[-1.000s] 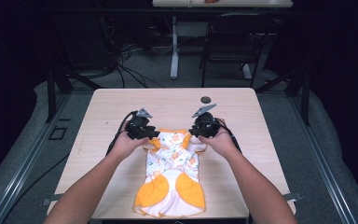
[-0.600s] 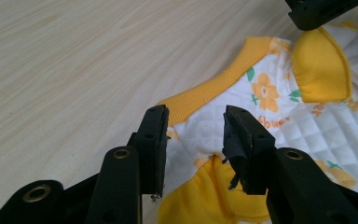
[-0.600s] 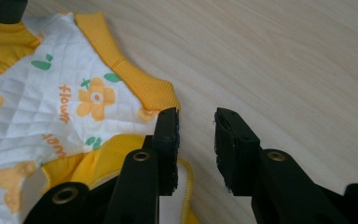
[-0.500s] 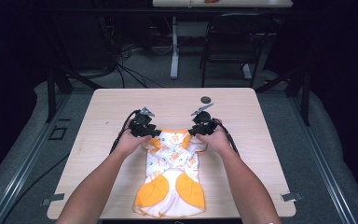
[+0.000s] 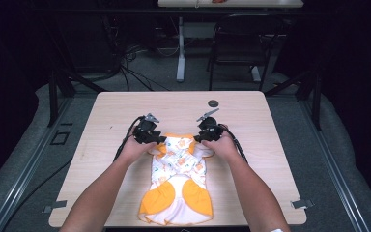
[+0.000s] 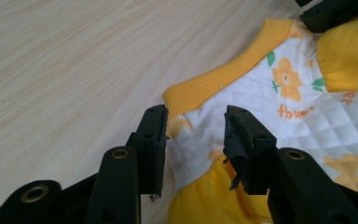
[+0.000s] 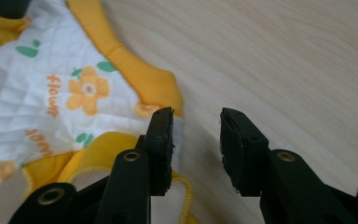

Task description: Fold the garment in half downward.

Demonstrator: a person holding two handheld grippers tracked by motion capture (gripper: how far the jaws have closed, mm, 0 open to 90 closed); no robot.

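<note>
Romper point(image 5: 178, 183) spread flat on the desk point(image 5: 101, 121), reaching from the near edge up toward the middle, its orange-panelled bottom nearest the person and its ribbed orange collar farthest. It's quilted white fabric printed with orange flowers, green leaves and small orange lettering too fragmentary to read in full. Both forearms come in from the bottom, cut off by the frame edge.

Up at the shoulders now: the left gripper point(image 6: 196, 140) has its jaws apart, straddling the garment's corner just below the collar, cloth between them but not pinched. The right gripper point(image 7: 196, 140) is spread too, one jaw over the white edge beside the collar's end, the other over bare wood. From above, the left gripper point(image 5: 147, 133) and right gripper point(image 5: 207, 131) sit at the two top corners, hands hiding much of each, cables trailing back along the wrists.

Past them, a small dark round object point(image 5: 213, 103) sits near the far edge; what it is I cannot tell. Pale wood-grain top throughout. Beyond, grey floor, tangled cables, table legs, then darkness.
</note>
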